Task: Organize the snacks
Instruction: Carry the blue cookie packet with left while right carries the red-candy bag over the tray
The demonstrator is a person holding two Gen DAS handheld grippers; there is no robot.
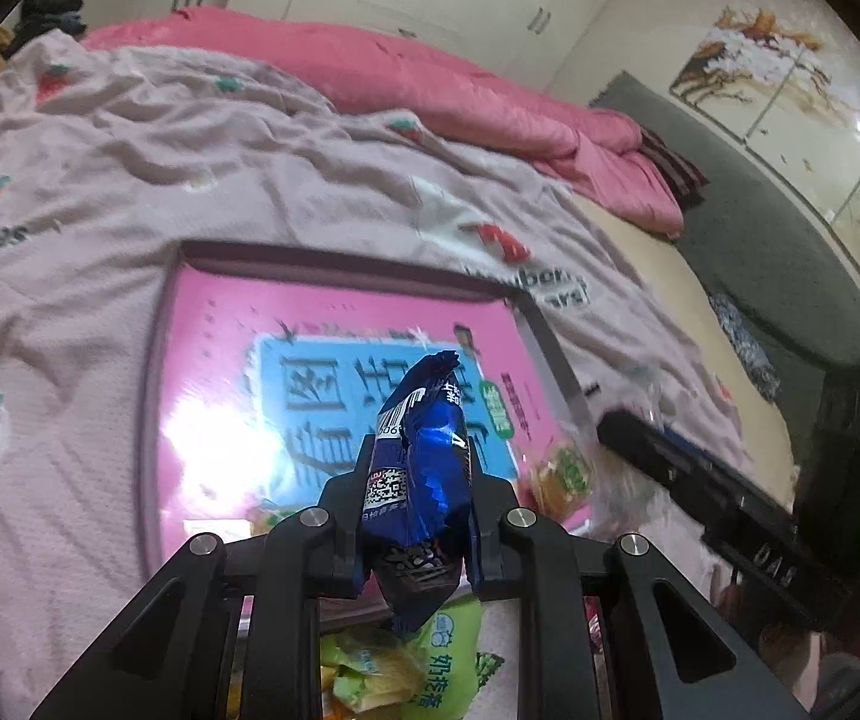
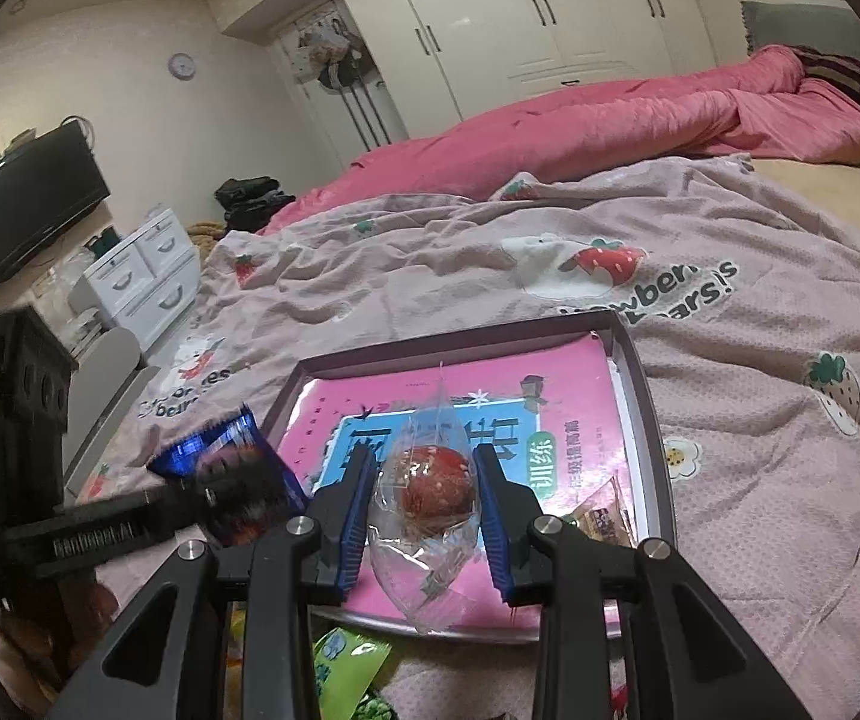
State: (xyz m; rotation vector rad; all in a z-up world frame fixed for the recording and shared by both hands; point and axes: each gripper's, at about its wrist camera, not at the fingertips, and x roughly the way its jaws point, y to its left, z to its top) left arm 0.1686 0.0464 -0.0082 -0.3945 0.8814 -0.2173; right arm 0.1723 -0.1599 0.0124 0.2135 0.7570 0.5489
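A blue snack packet (image 1: 414,468) is clamped in the narrowed left gripper (image 1: 416,480); a clear-wrapped red snack (image 2: 437,483) is pinched by the right gripper (image 2: 426,489).

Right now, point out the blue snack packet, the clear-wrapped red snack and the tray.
blue snack packet (image 1: 423,450): left wrist view, middle of its crumpled foil.
clear-wrapped red snack (image 2: 437,480): right wrist view, on the red ball inside.
tray (image 2: 649,420): right wrist view, right rim.

A bedroom — white wardrobes (image 2: 538,18) along the far wall, a round clock (image 2: 182,65), a dark television (image 2: 27,198) over a white drawer chest (image 2: 141,276).
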